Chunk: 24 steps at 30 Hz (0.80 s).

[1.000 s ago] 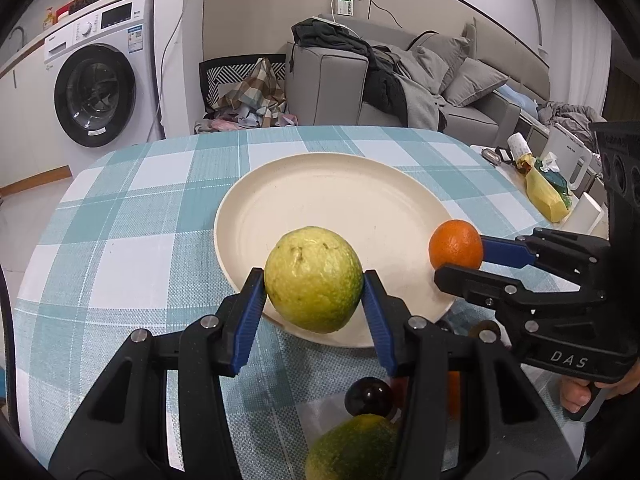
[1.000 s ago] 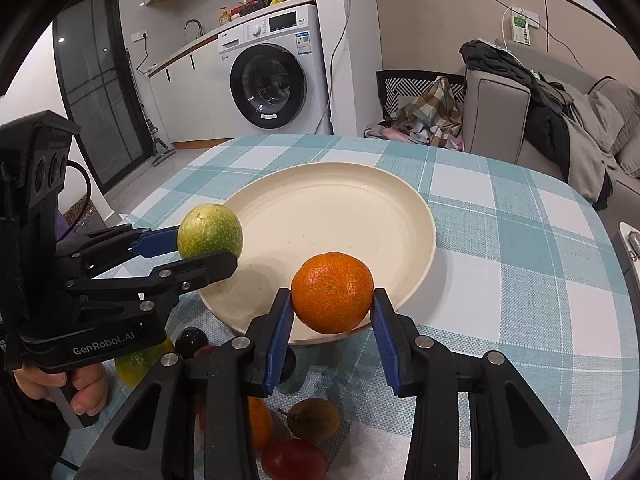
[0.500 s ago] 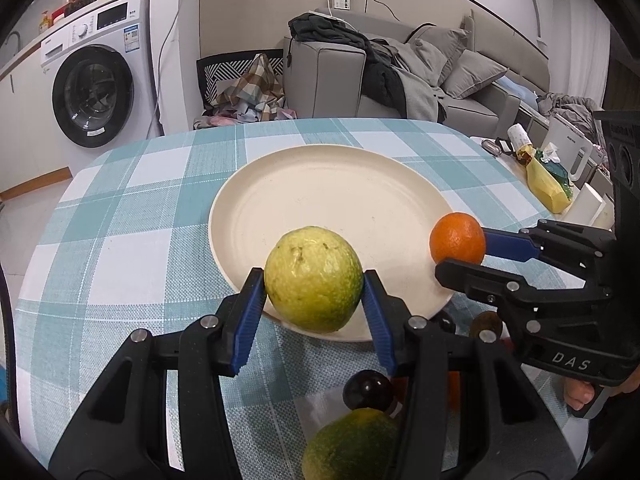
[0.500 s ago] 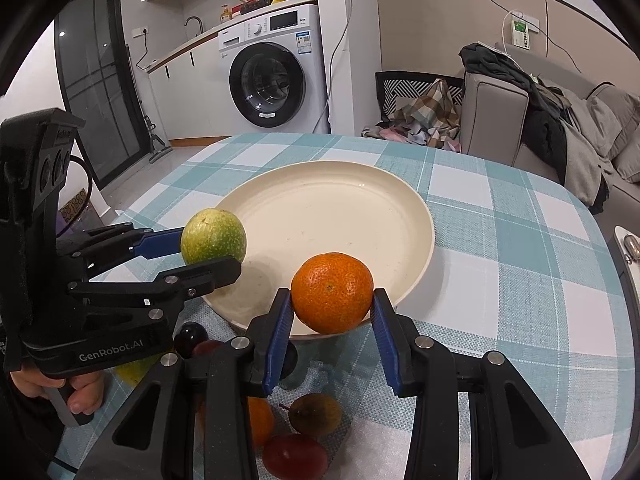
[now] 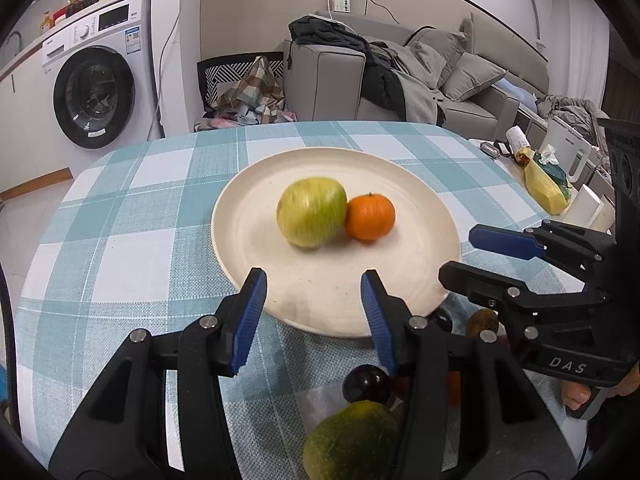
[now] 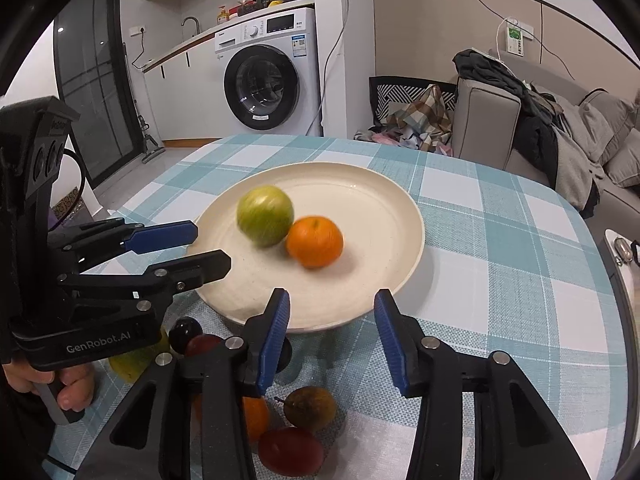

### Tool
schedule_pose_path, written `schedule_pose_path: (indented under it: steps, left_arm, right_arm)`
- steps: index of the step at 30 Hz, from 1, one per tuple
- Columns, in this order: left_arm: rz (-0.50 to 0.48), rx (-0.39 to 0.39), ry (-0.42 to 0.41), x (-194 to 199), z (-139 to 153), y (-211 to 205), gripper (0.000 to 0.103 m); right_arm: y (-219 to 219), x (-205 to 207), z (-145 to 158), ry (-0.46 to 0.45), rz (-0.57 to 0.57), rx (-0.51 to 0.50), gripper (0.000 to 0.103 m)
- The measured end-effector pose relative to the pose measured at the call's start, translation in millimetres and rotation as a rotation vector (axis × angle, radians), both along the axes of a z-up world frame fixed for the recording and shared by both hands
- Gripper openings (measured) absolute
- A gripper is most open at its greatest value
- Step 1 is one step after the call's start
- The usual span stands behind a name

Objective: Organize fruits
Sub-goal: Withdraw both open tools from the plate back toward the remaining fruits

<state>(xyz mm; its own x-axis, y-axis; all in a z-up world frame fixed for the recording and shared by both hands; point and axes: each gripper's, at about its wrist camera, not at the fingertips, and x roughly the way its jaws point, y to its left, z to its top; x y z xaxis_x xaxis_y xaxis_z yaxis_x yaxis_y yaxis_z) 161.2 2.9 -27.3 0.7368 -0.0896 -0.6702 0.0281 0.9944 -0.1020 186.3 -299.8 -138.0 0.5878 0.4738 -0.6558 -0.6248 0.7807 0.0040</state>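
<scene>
My left gripper [image 5: 310, 312] stands released, and my right gripper [image 6: 330, 336] is opening, empty — the green fruit [image 5: 311, 212] and orange [image 5: 370, 217] (touching) lie mid-plate [image 5: 256, 264], near the tabletop's [image 5: 120, 240] centre.

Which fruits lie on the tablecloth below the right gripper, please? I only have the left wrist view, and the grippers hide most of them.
Observer: A red fruit lies nearest the right camera, off the plate.
Operator: Is anything beside it?
Observer: A brown fruit with a stem sits just behind it.
Operator: Is the right gripper holding anything?
Observer: No. Seen head-on, the right gripper is opening its jaws, and nothing is between them.
</scene>
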Motion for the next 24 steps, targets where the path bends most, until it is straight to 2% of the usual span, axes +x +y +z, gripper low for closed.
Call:
schedule_pose_path:
  steps: [1, 3, 5, 6, 7, 10, 13, 20, 24]
  left_arm:
    - [0.002, -0.003, -0.001, -1, 1, 1, 0.048]
    - [0.009, -0.006, -0.008, -4, 4, 3, 0.062]
    - [0.016, -0.003, -0.026, -9, 8, 5, 0.074]
    - [0.018, 0.002, -0.033, -11, 10, 5, 0.081]
    - [0.020, 0.008, -0.042, -14, 13, 5, 0.083]
    - [0.003, 0.017, -0.051, -23, 18, 3, 0.086]
    - [0.004, 0.017, -0.055, -34, 19, 3, 0.101]
    - [0.003, 0.045, -0.067, -65, 19, 0, 0.102]
    - [0.009, 0.031, -0.054, -80, 16, 5, 0.102]
  right_arm:
    - [-1, -1, 0, -0.002, -0.004, 0.003, 0.053]
    - [-4, -2, 2, -0.006, -0.010, 0.007, 0.057]
    - [-7, -3, 3, -0.009, -0.016, 0.016, 0.073]
    - [-9, -3, 4, -0.017, -0.021, 0.024, 0.078]
    - [-11, -5, 6, -0.024, -0.023, 0.032, 0.084]
    - [-16, -8, 9, -0.038, -0.027, 0.044, 0.091]
    - [-22, -11, 9, -0.029, -0.035, 0.059, 0.101]
    - [-33, -19, 8, -0.005, -0.028, 0.094, 0.103]
    - [-39, -25, 8, -0.006, -0.034, 0.093, 0.103]
